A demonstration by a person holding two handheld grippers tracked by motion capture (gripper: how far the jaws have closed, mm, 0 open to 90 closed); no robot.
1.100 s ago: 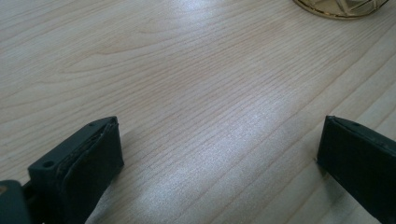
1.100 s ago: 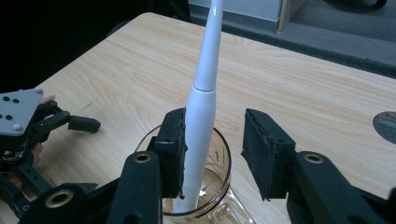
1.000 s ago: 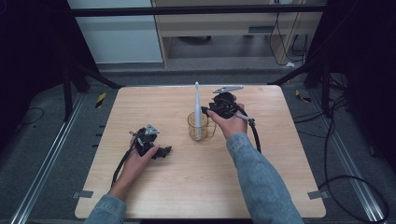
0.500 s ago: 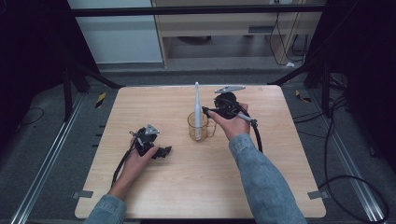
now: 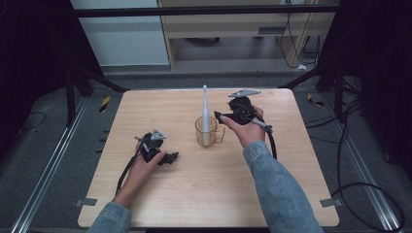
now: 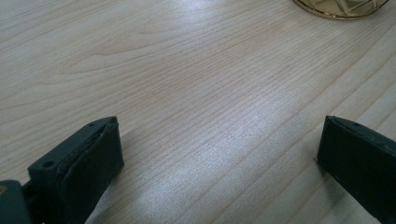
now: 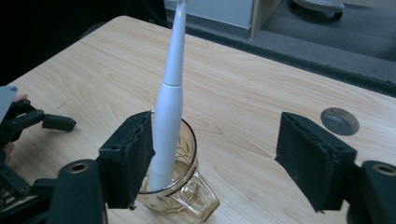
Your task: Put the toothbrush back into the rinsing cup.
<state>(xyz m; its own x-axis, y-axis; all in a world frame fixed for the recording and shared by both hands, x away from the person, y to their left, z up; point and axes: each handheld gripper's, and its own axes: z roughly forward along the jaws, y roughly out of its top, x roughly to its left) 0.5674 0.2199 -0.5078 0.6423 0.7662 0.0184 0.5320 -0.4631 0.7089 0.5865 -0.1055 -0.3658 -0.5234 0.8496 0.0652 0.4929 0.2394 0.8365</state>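
Right gripper (image 7: 215,163) jaws wide apart behind the glass mug (image 7: 180,193); toothbrush (image 7: 168,107) tip cut off. Left gripper (image 6: 219,158) gapes on bare table (image 6: 196,84)

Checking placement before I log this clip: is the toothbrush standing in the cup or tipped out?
In, upright: the toothbrush stands with its base inside the glass cup, leaning slightly.

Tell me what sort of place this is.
Probably a lab or a recording workshop, not a home. A bare wooden table stands inside a black metal frame, loose cables trail over the grey floor, and a person holds a handheld tool in each hand.
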